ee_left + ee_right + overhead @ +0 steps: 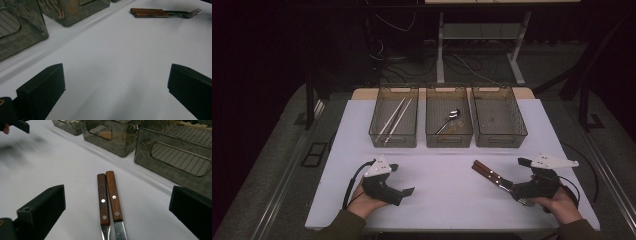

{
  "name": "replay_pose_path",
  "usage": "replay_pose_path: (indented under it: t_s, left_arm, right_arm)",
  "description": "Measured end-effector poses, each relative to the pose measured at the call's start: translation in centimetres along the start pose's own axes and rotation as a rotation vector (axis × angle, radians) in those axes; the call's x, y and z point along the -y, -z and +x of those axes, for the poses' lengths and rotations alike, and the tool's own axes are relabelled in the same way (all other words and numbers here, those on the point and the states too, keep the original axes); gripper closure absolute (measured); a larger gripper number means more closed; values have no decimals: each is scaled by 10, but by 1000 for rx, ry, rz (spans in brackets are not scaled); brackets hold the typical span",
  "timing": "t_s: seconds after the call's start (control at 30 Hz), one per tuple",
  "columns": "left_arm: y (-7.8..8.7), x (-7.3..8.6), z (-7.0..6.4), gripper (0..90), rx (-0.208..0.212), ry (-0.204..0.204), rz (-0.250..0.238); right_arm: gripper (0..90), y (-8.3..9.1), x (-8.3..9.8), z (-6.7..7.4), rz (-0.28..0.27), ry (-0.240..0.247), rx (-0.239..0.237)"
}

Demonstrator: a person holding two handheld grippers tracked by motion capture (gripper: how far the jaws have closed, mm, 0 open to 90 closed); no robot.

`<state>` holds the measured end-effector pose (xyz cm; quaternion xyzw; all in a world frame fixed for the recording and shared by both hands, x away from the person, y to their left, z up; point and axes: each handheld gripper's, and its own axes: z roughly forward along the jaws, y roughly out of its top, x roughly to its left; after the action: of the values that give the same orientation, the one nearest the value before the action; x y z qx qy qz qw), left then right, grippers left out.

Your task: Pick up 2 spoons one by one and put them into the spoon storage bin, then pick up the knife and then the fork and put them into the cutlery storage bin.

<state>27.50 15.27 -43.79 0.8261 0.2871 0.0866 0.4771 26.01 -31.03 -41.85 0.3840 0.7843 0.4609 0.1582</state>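
2 forks (110, 202) with wooden handles lie side by side, touching, on the white bench (437, 185), near its right front. The right hand-held gripper (523, 192) sits over their metal ends, jaws wide open on either side, pressing nothing. The left hand-held gripper (399, 182) rests well apart at the left front, jaws wide open and empty. 3 bins (449, 137) stand in a row behind.

I see the high view dim overall: only the white table (447, 200) is lit, the room toward 12 o'clock falling into black. My left gripper view is soft, its bins (22, 30) at 10 o'clock smeared. The right gripper view is sharper (wooden handles (108, 195) crisp), with blur at 10 o'clock.
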Motion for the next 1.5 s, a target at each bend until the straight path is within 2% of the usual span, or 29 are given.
replay_pose_path:
  t_s: [0.1,0.27,0.57,0.6,0.63,0.8,0.87,1.03,1.2,1.5]
  left_arm:
    - [-1,0,0,1,4,8,-1]
    - [0,0,0,2,7,4,0]
    - [1,1,1,2,7,17,-9]
    - [1,1,1,2,7,16,-8]
    - [1,1,1,2,8,16,-8]
    - [0,1,0,2,19,18,-10]
    - [0,0,1,2,20,18,-5]
    - [0,0,0,3,16,13,-8]
    - [0,1,1,4,24,16,-12]
    - [0,1,1,10,28,24,-18]
  right_arm:
    - [7,3,-3,-3,4,4,3]
    - [7,4,-9,-6,43,37,-5]
    - [8,-1,-17,-8,59,30,-23]
    - [13,-1,-18,-9,63,26,-25]
    - [55,-2,-19,-9,69,31,-26]
    - [73,-8,-23,-8,87,30,-39]
    - [136,-10,-25,-9,99,28,-52]
    - [181,-18,-28,-10,133,22,-59]
    - [324,-26,-30,-11,186,29,-67]
    - [503,-37,-30,-13,261,51,-90]
